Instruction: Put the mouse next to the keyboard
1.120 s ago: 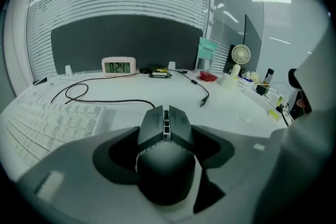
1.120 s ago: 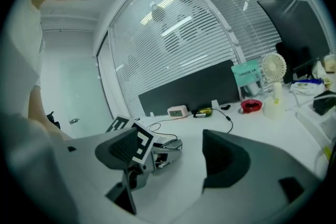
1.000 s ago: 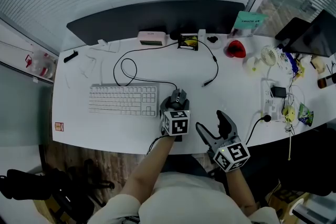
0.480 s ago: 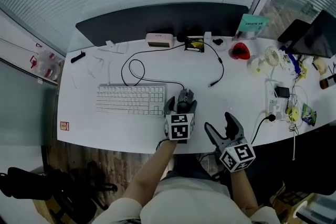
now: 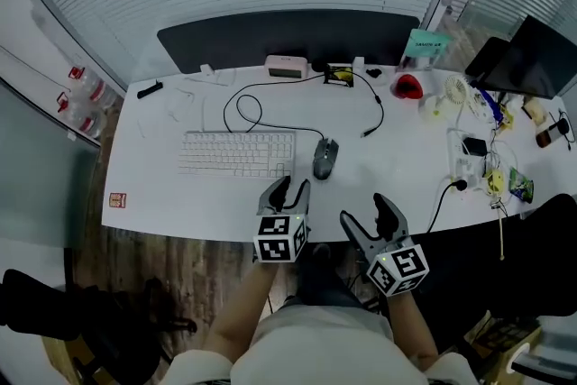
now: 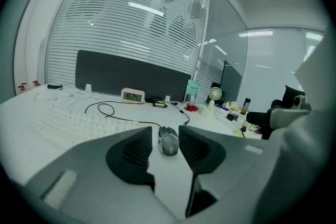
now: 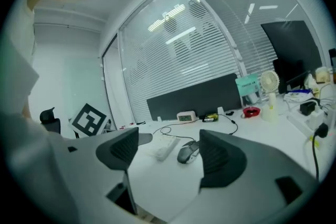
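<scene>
A dark grey mouse (image 5: 325, 158) lies on the white desk (image 5: 397, 153), just right of the white keyboard (image 5: 237, 153), with its cable looping off to the back. My left gripper (image 5: 291, 187) hovers at the desk's front edge, a short way behind the mouse. Its jaws are closing with nothing between them. In the left gripper view the mouse (image 6: 168, 140) shows beyond the narrow gap, apart from the pads. My right gripper (image 5: 365, 210) stands open and empty at the front edge, right of the left one. The right gripper view shows the mouse (image 7: 188, 152) and keyboard (image 7: 167, 148) ahead.
A small clock (image 5: 286, 66) and a dark panel (image 5: 288, 36) stand at the desk's back. To the right are a red object (image 5: 407, 86), a small fan (image 5: 462, 95), a power strip (image 5: 469, 162) with cables, and a dark monitor (image 5: 527, 59).
My left gripper was around the mouse beside the keyboard. It has let go and pulled back to the desk's front edge, jaws narrower. The mouse stays put.
</scene>
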A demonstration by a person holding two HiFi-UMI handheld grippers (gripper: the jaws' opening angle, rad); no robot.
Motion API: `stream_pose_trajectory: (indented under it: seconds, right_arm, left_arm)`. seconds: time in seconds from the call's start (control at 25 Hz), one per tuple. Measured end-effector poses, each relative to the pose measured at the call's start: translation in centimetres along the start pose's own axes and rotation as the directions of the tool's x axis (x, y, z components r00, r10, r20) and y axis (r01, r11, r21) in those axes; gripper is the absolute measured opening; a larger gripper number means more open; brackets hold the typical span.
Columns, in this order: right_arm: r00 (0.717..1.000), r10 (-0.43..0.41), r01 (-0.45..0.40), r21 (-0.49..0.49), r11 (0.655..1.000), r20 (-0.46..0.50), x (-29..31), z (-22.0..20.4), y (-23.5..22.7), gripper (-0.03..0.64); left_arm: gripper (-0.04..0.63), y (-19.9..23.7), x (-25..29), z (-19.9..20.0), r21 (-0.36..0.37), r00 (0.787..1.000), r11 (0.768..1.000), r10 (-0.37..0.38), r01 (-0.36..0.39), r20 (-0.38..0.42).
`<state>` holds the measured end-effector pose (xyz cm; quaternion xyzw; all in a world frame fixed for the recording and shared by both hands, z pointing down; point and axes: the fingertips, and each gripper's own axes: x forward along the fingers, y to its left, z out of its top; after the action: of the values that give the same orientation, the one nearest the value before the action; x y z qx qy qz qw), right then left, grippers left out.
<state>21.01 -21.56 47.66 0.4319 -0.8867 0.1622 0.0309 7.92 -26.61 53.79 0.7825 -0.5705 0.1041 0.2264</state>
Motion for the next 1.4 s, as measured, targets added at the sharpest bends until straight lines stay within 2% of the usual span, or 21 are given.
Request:
stream_pose_trajectory:
  seconds: [0.08, 0.16, 0.24, 0.36, 0.6, 0.76, 1.12, 1.4]
  right_arm:
    - [1.000, 0.003, -0.003, -0.018, 1.000, 0.009, -1.0, -0.1, 1.7, 0.336]
    - [1.000, 0.004, -0.003, -0.037, 0.999, 0.009, -2.0, -0.4, 3.3, 0.276]
    - [1.000, 0.000, 0.000, -0.052, 0.999, 0.002, -3.2, -0.9, 4.9, 0.243]
    - [1.000, -0.025, 0.024, -0.078, 0.997, -0.011, -4.9, -1.8, 7.0, 0.187]
    - [0.998, -0.043, 0.038, -0.123, 0.992, -0.041, -7.9, -3.8, 11.0, 0.052]
    - [0.998, -0.038, 0.030, -0.151, 0.988, -0.051, -9.6, -4.8, 13.3, 0.002]
    - [1.000, -0.020, 0.018, -0.176, 0.984, -0.014, -13.1, -5.4, 17.6, 0.002]
    - [1.000, -0.008, 0.007, -0.184, 0.983, -0.005, -15.4, -6.5, 19.9, 0.002]
  left_arm:
    - [0.119, 0.6, -2.9, -0.1, -0.005, 0.999, 1.000, 0.011, -0.011, 0.032]
    - [0.066, 1.0, -5.9, -0.4, -0.011, 0.998, 1.000, 0.027, -0.026, 0.060]
    - [0.032, 1.4, -8.9, -1.0, -0.010, 0.996, 0.999, 0.045, -0.045, 0.082]
    - [0.011, 2.0, -13.1, -2.0, -0.010, 0.992, 0.998, 0.066, -0.066, 0.109]
    - [0.011, 2.3, -19.9, -3.7, -0.035, 0.989, 0.997, 0.071, -0.067, 0.130]
    - [0.011, 2.1, -23.7, -4.9, -0.032, 0.988, 0.997, 0.073, -0.069, 0.138]
    - [0.011, 0.4, -30.8, -6.4, -0.024, 0.981, 0.999, 0.048, -0.045, 0.186]
    - [0.011, -0.1, -34.0, -8.1, -0.037, 0.979, 0.999, 0.040, -0.034, 0.202]
